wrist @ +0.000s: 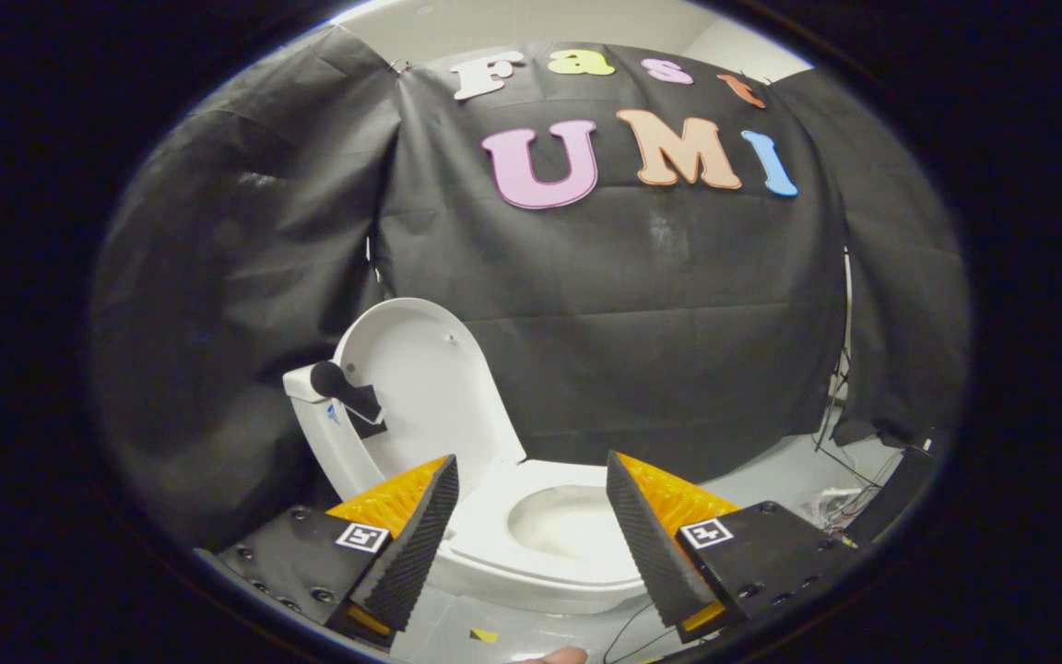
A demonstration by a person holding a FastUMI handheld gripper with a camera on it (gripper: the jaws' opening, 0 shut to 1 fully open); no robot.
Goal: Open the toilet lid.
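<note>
One black cloth wall (pixel 642 304) hangs behind one white toilet (pixel 540 544). Its single lid (pixel 420 387) stands raised, beyond the fingers. One gripper (pixel 531 480) is released, two fingers spread wide, touching nothing.

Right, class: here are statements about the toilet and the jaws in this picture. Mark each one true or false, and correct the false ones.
1. The toilet lid stands raised. True.
2. The gripper is clamped on the lid. False: the jaws are open and grip nothing, and the lid is beyond them.
3. The toilet seat is down over the bowl. True.
4. A towel hangs over the lid. False: the lid is bare, with only a dark handle piece beside it.
5. Cables hang against the black cloth wall. True.
</note>
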